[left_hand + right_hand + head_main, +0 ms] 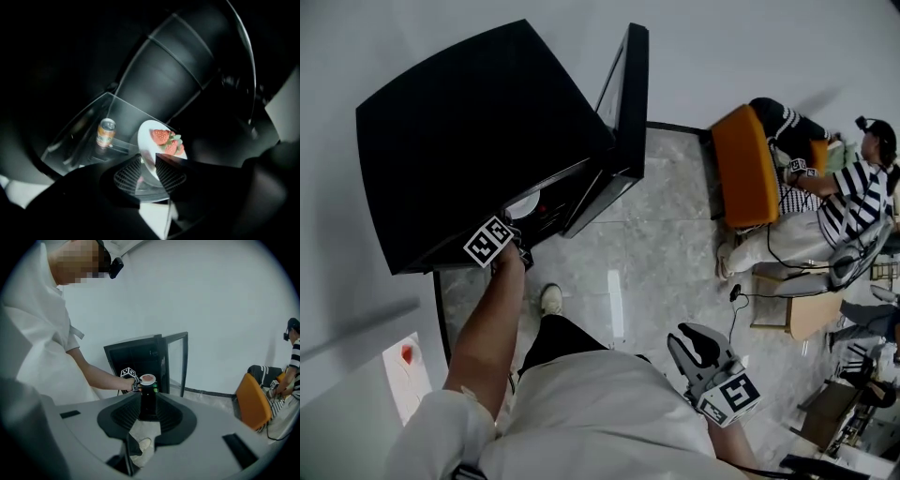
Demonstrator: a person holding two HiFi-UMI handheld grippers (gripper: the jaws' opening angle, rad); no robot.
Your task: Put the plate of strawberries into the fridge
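A white plate (147, 135) with strawberries (167, 140) lies on a glass shelf (89, 129) inside the black fridge (478, 131), whose door (623, 112) stands open. My left gripper (148, 157) reaches into the fridge opening, open, with the plate's near rim between its jaws. In the head view the left gripper (517, 234) sits at the fridge front, just below the plate (523, 204). My right gripper (698, 345) hangs low at my right side, far from the fridge, open and holding nothing. From the right gripper view the plate (148, 378) shows at the fridge.
An orange drink can (106, 132) stands on the same shelf, left of the plate. An orange chair (748, 167) and a seated person in a striped shirt (853, 192) are off to the right. A cable (736, 295) lies on the tiled floor.
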